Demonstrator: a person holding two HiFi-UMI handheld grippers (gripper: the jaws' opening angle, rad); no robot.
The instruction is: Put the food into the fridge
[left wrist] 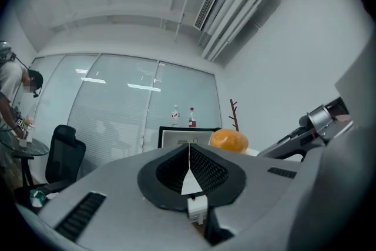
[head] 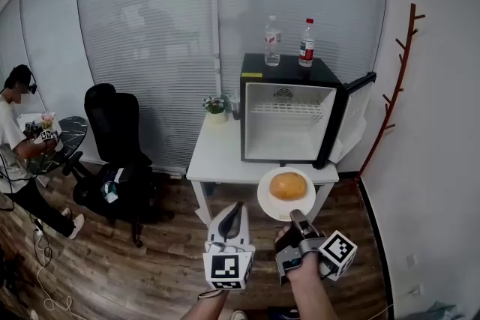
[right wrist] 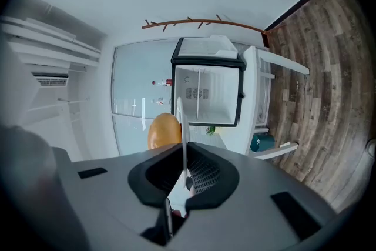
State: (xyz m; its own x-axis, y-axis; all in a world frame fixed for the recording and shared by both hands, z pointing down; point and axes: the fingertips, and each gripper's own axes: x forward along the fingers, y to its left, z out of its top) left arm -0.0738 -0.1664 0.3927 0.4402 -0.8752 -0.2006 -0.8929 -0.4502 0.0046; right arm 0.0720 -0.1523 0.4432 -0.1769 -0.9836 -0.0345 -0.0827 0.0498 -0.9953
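A black mini fridge point(head: 289, 120) stands on a white table point(head: 217, 157), its door point(head: 358, 116) swung open to the right and its white inside bare. My right gripper point(head: 295, 218) is shut on the near rim of a white plate point(head: 264, 195) that carries a round orange bun point(head: 288, 186), held level in front of the table's edge. In the right gripper view the plate point(right wrist: 184, 126) runs edge-on between the pads, with the bun point(right wrist: 163, 131) to its left and the fridge point(right wrist: 207, 94) beyond. My left gripper point(head: 235, 210) is shut and empty, just left of the plate.
Two water bottles point(head: 272, 41) point(head: 307, 43) stand on the fridge top. A small potted plant point(head: 216, 107) sits on the table's far left. A black office chair point(head: 116, 131) and a seated person point(head: 11, 150) are at the left. A wooden coat rack point(head: 397, 79) leans at the right wall.
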